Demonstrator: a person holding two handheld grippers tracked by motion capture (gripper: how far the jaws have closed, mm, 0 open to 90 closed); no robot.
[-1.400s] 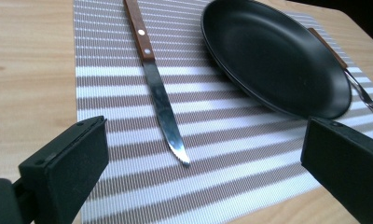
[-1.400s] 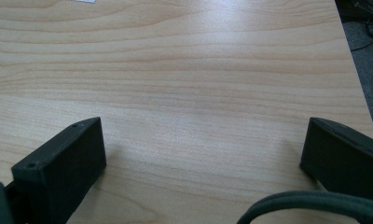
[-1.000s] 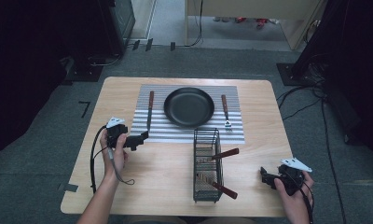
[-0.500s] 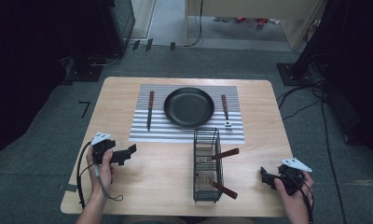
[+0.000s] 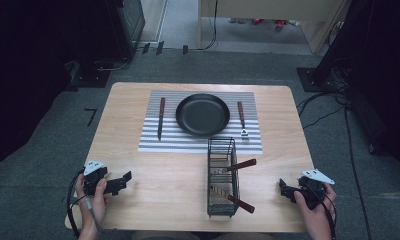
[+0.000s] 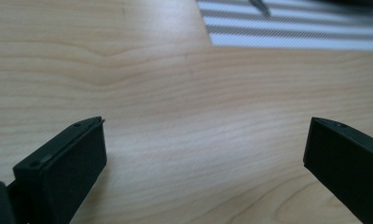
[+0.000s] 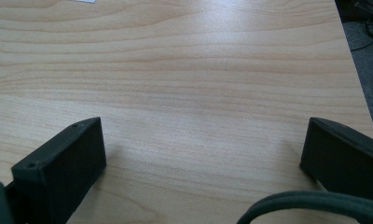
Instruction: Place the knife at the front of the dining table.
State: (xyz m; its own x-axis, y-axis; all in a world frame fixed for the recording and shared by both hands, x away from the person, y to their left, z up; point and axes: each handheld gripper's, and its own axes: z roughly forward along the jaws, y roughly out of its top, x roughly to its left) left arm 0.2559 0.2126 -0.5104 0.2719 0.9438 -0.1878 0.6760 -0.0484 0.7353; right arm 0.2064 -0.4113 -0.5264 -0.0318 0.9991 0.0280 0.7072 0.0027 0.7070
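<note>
Two tongs, left [image 5: 119, 182] and right [image 5: 286, 190], gape empty beside a black wire caddy [image 5: 222, 176].

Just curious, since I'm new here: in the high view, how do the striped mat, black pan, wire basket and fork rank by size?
1. striped mat
2. black pan
3. wire basket, close to the pan and nearer the camera, so unsure
4. fork

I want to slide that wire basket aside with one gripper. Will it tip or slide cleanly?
The wire basket is tall and narrow, so a push near its top rim would probably tip it. Two wooden-handled utensils stick out its right side, likely shifting weight that way. Its open mesh looks light, so a low push should slide it on the smooth wooden table.
</note>
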